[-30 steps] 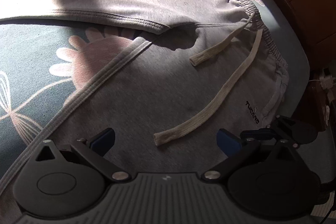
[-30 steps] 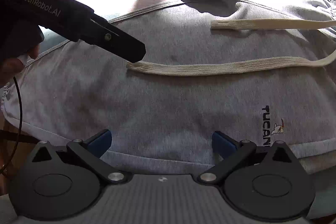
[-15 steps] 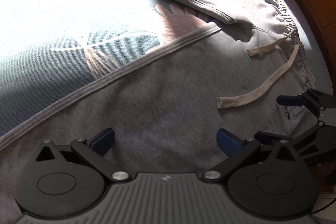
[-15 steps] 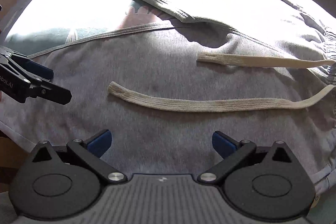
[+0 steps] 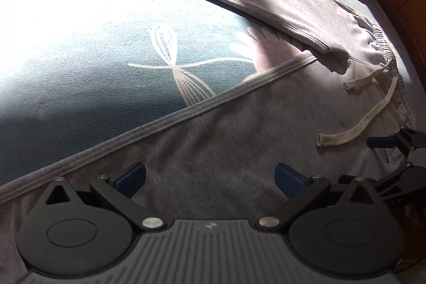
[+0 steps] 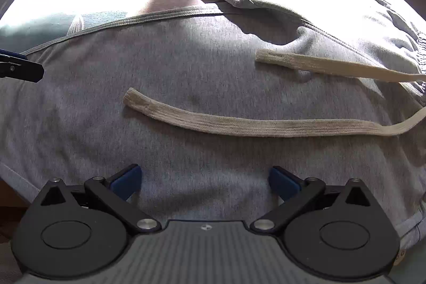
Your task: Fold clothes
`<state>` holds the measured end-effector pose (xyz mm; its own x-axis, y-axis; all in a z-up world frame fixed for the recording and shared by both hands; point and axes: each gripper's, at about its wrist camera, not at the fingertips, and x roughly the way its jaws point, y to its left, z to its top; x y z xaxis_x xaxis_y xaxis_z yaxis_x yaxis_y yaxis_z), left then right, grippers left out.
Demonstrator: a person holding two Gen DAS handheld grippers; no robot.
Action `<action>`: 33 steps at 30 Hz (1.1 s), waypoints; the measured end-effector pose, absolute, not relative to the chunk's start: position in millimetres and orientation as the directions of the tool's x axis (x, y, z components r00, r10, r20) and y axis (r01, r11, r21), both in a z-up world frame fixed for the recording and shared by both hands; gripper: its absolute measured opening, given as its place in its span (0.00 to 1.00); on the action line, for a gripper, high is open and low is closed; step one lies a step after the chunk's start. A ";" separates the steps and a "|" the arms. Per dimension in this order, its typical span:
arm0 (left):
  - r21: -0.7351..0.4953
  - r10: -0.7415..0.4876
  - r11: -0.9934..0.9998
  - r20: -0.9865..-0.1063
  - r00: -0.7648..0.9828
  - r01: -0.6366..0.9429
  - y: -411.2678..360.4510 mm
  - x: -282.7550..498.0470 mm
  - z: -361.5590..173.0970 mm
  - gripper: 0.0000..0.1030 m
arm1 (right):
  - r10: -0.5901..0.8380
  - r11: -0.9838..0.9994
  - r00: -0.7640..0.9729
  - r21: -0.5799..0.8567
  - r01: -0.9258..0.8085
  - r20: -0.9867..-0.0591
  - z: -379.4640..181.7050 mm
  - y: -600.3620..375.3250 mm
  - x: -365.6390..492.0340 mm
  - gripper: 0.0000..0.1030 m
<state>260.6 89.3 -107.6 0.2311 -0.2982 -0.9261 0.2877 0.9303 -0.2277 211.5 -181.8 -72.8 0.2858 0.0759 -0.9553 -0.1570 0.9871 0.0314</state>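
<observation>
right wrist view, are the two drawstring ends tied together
No, the two drawstring ends lie apart and loose on the grey sweatpants.

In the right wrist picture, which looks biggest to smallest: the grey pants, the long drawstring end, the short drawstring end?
1. Grey pants, filling most of the view.
2. Long drawstring end.
3. Short drawstring end, though it runs out of the frame, so its full length is unsure.

Open bedsheet (image 5: 87,65) at left between the sweatpants (image 5: 239,151) legs; right gripper (image 5: 394,151) crowds the right edge.
</observation>
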 end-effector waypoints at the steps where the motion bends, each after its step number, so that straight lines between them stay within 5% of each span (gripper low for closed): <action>1: -0.231 -0.296 0.932 -0.929 0.220 0.280 89.9 259.4 -111.8 0.99 | 0.067 0.986 0.291 0.020 -0.163 -0.954 -73.3 -180.3 210.7 1.00; 17: -0.240 -0.296 0.938 -0.931 0.215 0.252 93.9 256.2 -121.0 0.99 | 0.046 0.991 0.250 0.013 -0.133 -0.967 -73.3 -181.4 217.6 1.00; 33: -0.127 -0.144 0.987 -0.972 0.188 0.099 74.0 270.0 -127.3 0.99 | 0.074 0.982 0.263 0.024 -0.186 -0.962 -74.7 -183.6 213.8 1.00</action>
<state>270.0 74.0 -127.3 0.1879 -0.1440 -0.9716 0.0994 0.9869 -0.1271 213.8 -183.6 -74.7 0.2629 0.0736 -0.9620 -0.1864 0.9822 0.0242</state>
